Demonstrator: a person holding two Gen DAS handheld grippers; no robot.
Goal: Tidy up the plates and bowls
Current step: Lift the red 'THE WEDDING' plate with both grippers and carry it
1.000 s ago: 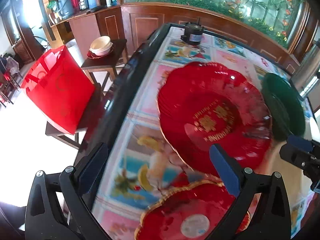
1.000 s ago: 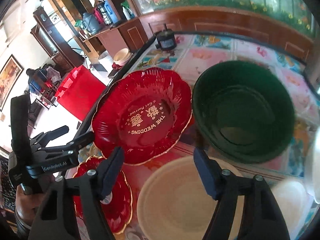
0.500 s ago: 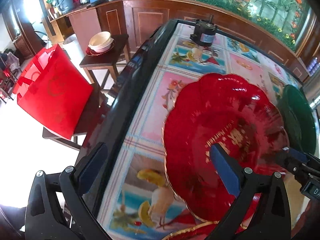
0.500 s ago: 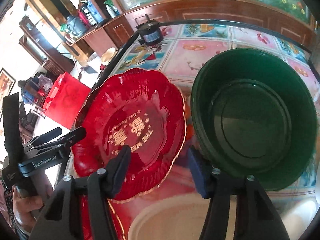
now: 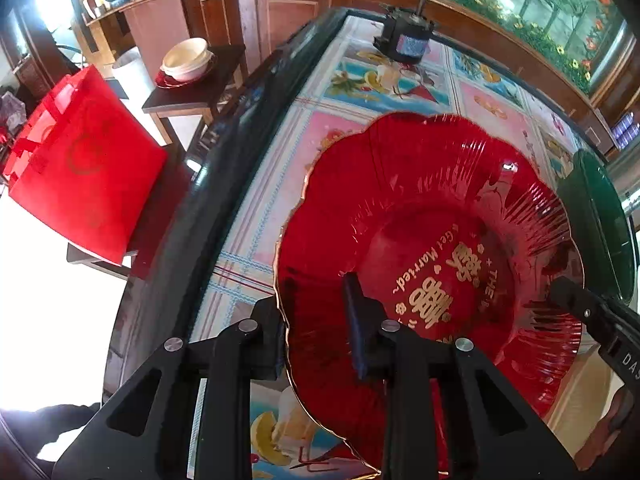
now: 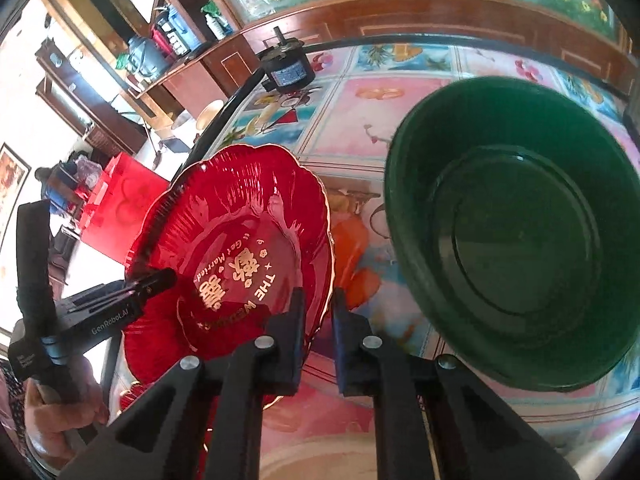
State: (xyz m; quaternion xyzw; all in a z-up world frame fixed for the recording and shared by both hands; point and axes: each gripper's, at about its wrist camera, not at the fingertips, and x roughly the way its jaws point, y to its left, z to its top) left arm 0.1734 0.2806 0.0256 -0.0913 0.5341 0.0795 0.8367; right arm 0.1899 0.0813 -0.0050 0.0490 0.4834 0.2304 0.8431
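A large red scalloped plate (image 5: 424, 240) with gold lettering lies on the picture-tiled table; it also shows in the right wrist view (image 6: 240, 256). My left gripper (image 5: 316, 320) is shut on the plate's near-left rim, one finger under it and one over it. My right gripper (image 6: 318, 320) is shut on the plate's opposite rim, and its finger shows in the left wrist view (image 5: 580, 304). A big dark green bowl (image 6: 516, 232) stands just right of the plate. A cream plate (image 6: 320, 460) lies below the right gripper.
A black motor (image 5: 404, 38) stands at the table's far end. The table's dark edge (image 5: 224, 168) runs along the left. Beyond it are a red bag (image 5: 80, 164) on a stool and cream bowls (image 5: 186, 60) on a side table. A smaller red plate (image 6: 132, 400) peeks out below.
Both grippers have moved in onto the large red plate and shut on its opposite rims; they were open half a second ago.
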